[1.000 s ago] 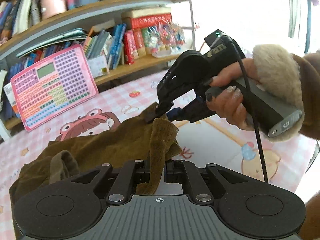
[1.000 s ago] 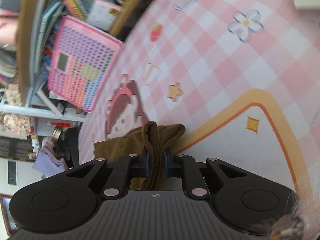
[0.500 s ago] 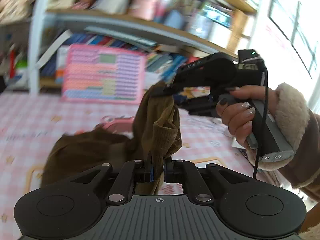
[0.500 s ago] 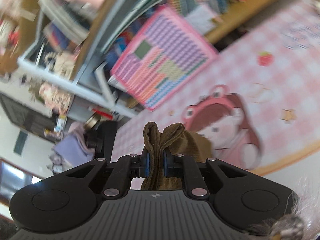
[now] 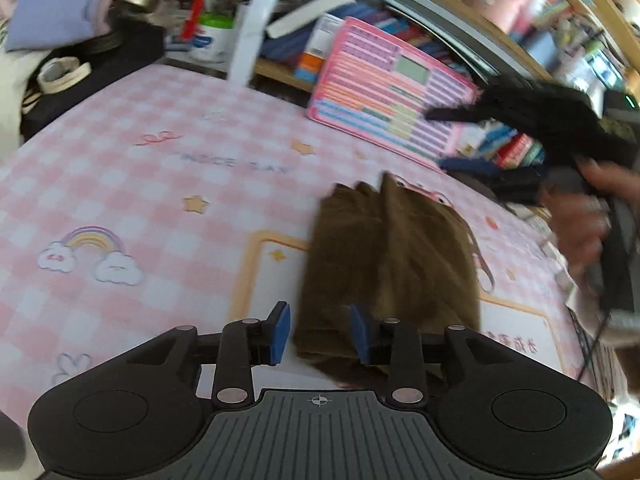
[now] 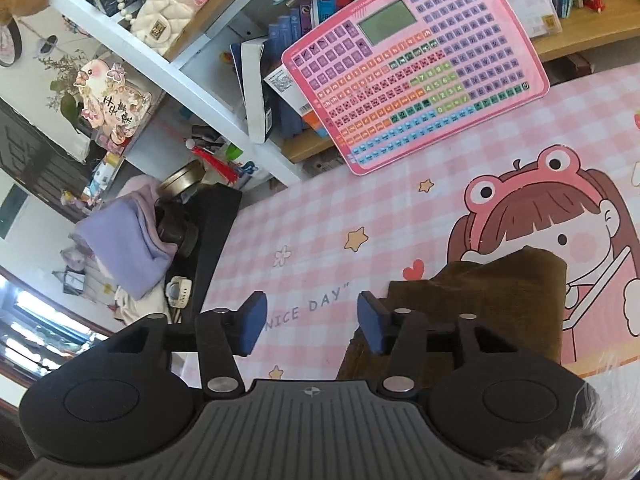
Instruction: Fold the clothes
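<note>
The brown garment [image 5: 388,264] lies folded into a compact bundle on the counter [image 5: 160,168], which is covered by a pink checked mat printed with stars, a rainbow and a cartoon girl in a frog hat. In the left wrist view the left gripper [image 5: 320,330] sits low over the near end of the bundle with its blue-padded fingers [image 5: 280,328] spread apart; the cloth lies in the gap between them and under the right-hand finger, but nothing is pinched. In the same view the right gripper [image 5: 440,138] appears blurred at the upper right, held in a hand [image 5: 580,216], lifted above the counter and well apart from the garment, its fingers apart with nothing between them. The right wrist view confirms this: its blue pads [image 6: 252,322] are spread wide over bare mat reading "NICE DAY", and the garment [image 6: 480,304] lies below and to the right, partly hidden behind the right-hand finger and covering the lower part of the cartoon girl's face. A pink keypad toy [image 6: 416,64] leans against the bookshelf [image 6: 192,76] at the back edge of the counter, well beyond the garment. At the far left end lies a lilac folded cloth [image 6: 128,248] beside a dark object that I cannot identify.
</note>
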